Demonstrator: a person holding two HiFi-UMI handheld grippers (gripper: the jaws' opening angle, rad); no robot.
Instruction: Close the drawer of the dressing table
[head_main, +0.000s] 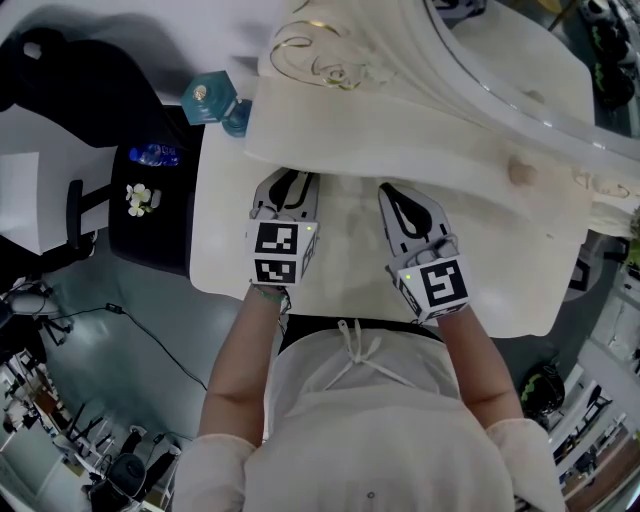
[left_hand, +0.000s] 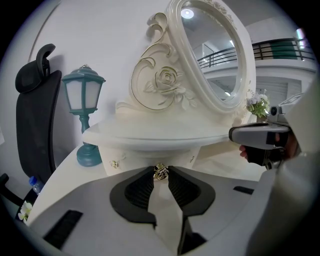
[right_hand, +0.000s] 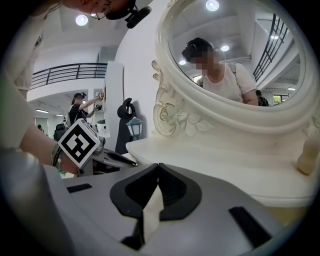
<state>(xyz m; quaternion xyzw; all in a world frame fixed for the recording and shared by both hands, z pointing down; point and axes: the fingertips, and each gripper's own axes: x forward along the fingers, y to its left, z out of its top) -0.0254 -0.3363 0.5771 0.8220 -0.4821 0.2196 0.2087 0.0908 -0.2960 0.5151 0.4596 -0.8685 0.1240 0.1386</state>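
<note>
Behind the dressing table (head_main: 520, 290) a white wall is rising. A black chair (left_hand: 32, 115) is standing beside the table's left end, a teal lantern (left_hand: 84, 100) is sitting on the tabletop there, and the oval mirror (left_hand: 215, 55) is leaning over the upper shelf (left_hand: 150, 134).

**Current state.** The left gripper (left_hand: 160, 170) is clenching its jaw tips on the small gold knob (left_hand: 160, 172) of the drawer (left_hand: 135, 159). The drawer's cream front is sitting directly under the shelf's overhang. How far it is standing out cannot be read from any view. The right gripper (right_hand: 158, 167) is hovering over the tabletop just beside the left one, its jaws pressed together on nothing.

**Step in hand (judged):** pushing the drawer home by its knob.

1. Push straight along the drawer's line of travel. A sideways load is likely to jam the drawer in its guides.
2. Hold the clamp firm. The knob is small and rounded, and the tips are gripping it only at their very ends, so it could slip out.
3. Watch the shelf edge above the jaws. The gripper body is running close beneath it.
4. Keep the right gripper clear of the drawer front.
5. Release only once the front is meeting the cabinet face.
</note>
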